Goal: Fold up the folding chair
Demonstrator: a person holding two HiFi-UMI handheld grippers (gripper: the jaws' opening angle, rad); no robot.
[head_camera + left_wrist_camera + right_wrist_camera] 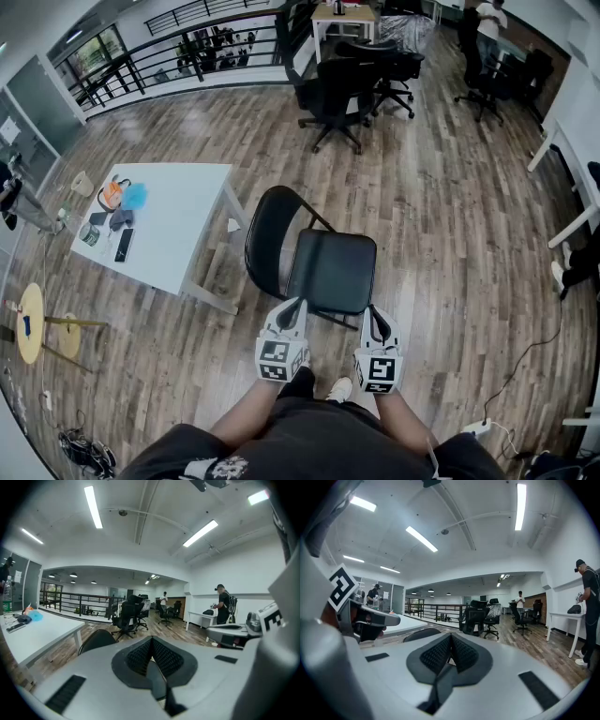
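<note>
Wood-plank floor (441, 206) fills an open office, with a black railing (169, 56) along the far side and a group of black office chairs (337, 89) standing well beyond the work spot. To the left a white table (178, 225) sits at an angle, and a small round yellow stool (31, 323) stands apart from it near the left edge of the head view. Just right of the table, between it and the person, stands the folding chair (328, 272). It is unfolded, with its black seat level and its rounded backrest upright on the side nearest the table. Both grippers are held low in front of the person's knees and point at the seat's near edge. The left gripper (298, 302) reaches toward the near left corner and the right gripper (373, 312) toward the near right corner; whether either tip touches the seat cannot be told. In the left gripper view the left gripper's (151, 656) ribbed pads are pressed together with nothing between them, and the chair's backrest shows beyond them. The right gripper (450, 654) is likewise clenched and empty in its own view. On the table's far end lie a dark phone (124, 245), an orange object (112, 194) and a blue object (135, 196) just beside it.
</note>
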